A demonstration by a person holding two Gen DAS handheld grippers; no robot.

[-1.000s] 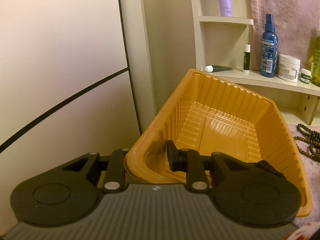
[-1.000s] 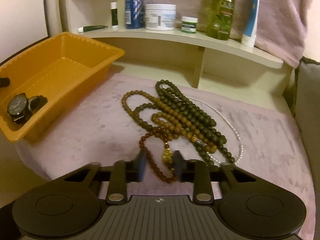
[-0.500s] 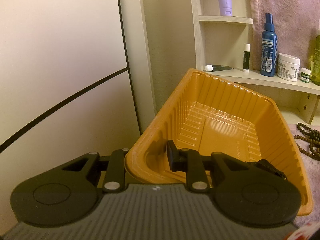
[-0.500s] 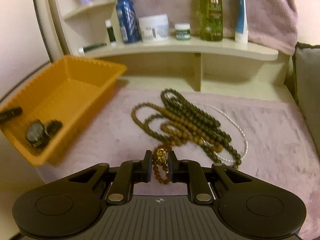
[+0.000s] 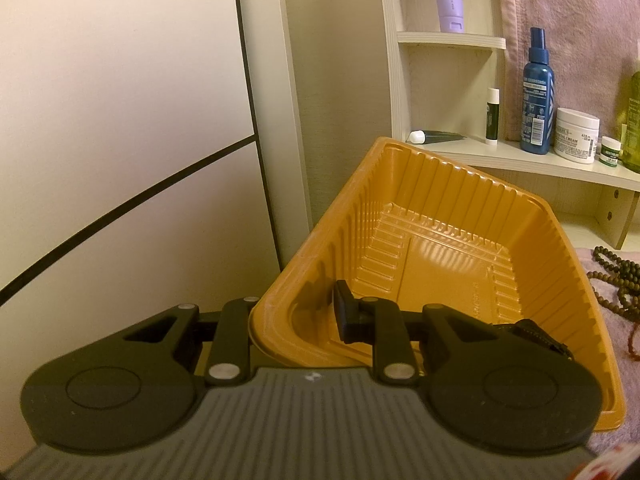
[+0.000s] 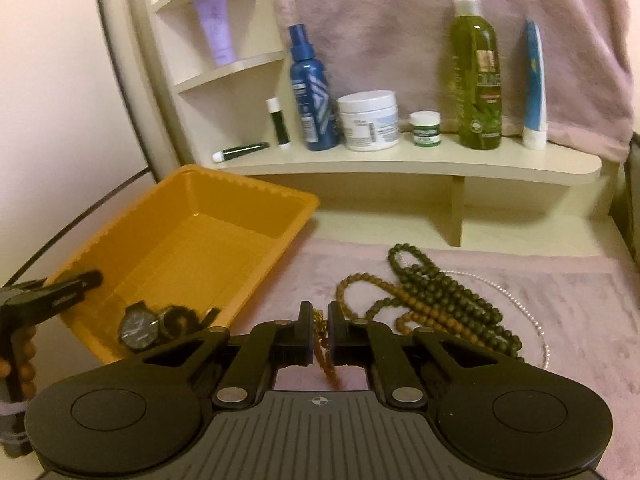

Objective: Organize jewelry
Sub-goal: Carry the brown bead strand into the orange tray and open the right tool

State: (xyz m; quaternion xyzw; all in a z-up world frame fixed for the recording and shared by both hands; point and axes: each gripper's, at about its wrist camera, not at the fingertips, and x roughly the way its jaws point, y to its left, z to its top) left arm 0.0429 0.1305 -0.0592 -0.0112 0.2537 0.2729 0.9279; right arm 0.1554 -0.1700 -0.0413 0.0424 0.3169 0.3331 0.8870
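My left gripper [image 5: 296, 320] is shut on the near wall of the orange tray [image 5: 440, 248], one finger inside and one outside. The tray [image 6: 200, 240] holds a black watch [image 6: 138, 328] at its near corner. My right gripper [image 6: 319, 330] is shut on the reddish-brown bead bracelet [image 6: 324, 356] with a gold charm and holds it lifted above the pink cloth [image 6: 580, 312]. Brown beads [image 6: 424, 316], dark green beads [image 6: 448, 300] and a thin pearl strand [image 6: 520, 304] lie on the cloth to the right of the tray.
A cream shelf [image 6: 400, 164] behind holds a blue spray bottle [image 6: 312, 92], white jar [image 6: 368, 120], small green jar [image 6: 426, 128], green bottle [image 6: 476, 72] and tubes. A wall panel [image 5: 120, 120] stands left of the tray.
My right gripper closed on the reddish-brown bracelet and lifted it up off the cloth, tilting back. The left gripper and tray stayed still.
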